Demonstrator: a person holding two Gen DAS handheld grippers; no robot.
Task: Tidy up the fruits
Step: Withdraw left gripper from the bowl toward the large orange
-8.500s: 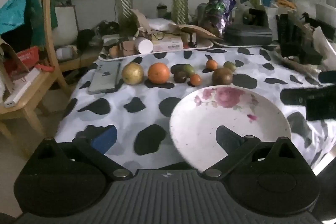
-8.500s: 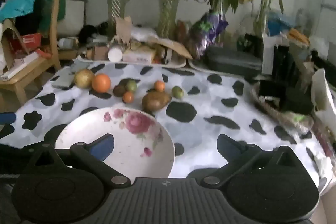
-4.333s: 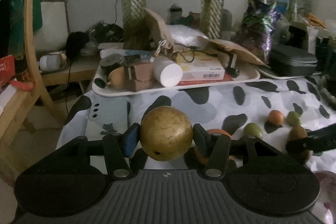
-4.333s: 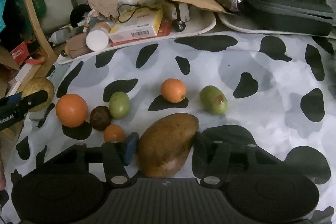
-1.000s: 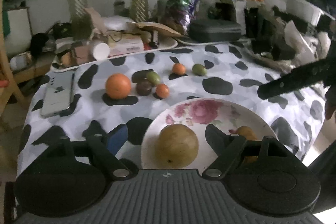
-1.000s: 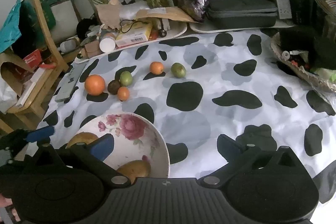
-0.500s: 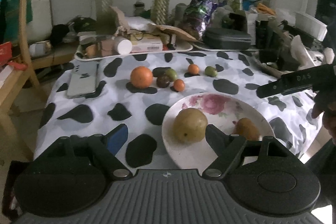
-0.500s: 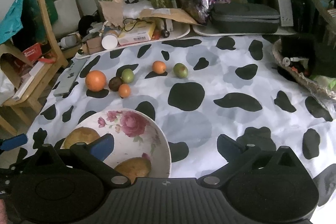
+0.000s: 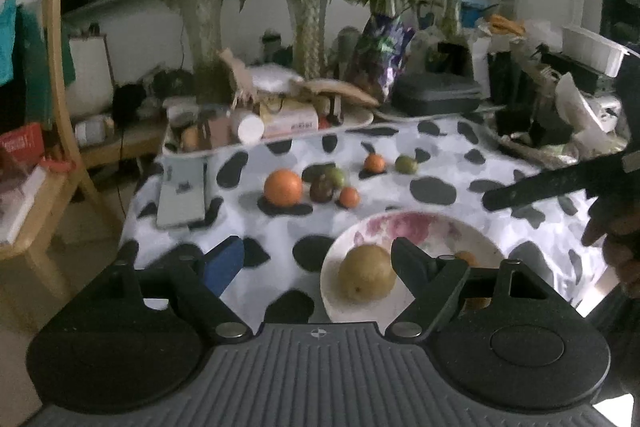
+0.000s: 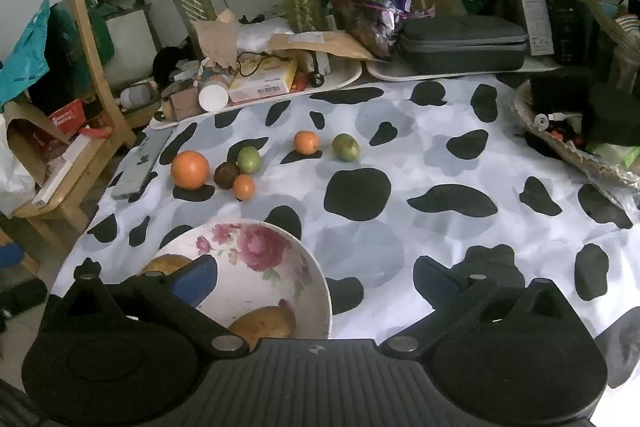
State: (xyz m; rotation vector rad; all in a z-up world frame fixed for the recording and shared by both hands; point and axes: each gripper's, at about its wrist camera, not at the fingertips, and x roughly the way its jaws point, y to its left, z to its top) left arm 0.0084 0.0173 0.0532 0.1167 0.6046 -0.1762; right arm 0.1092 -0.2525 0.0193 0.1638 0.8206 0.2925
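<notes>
A white floral plate (image 9: 424,231) (image 10: 280,267) sits at the table's near edge. It holds a round yellow-brown pear (image 9: 366,271) (image 10: 164,263) and a brown mango (image 10: 262,323), half hidden in the left wrist view (image 9: 466,259). Behind it lie a large orange (image 9: 283,187) (image 10: 190,169), a dark fruit (image 9: 321,189) (image 10: 226,175), a green fruit (image 9: 335,175) (image 10: 249,159), two small oranges (image 9: 349,196) (image 10: 306,142) and a green mango (image 9: 406,164) (image 10: 345,147). My left gripper (image 9: 318,259) is open and empty above the near edge. My right gripper (image 10: 316,281) is open and empty over the plate's right side.
The table has a cow-spot cloth (image 10: 440,167). A phone (image 9: 180,193) (image 10: 138,165) lies at its left. Cluttered trays (image 10: 280,83), a black case (image 10: 460,43) and plant vases (image 9: 308,27) line the back. A wooden chair (image 9: 60,115) stands left. A basket (image 10: 568,147) sits right.
Both grippers have drawn back and up from the plate, still open. The pear and the mango stay in the plate.
</notes>
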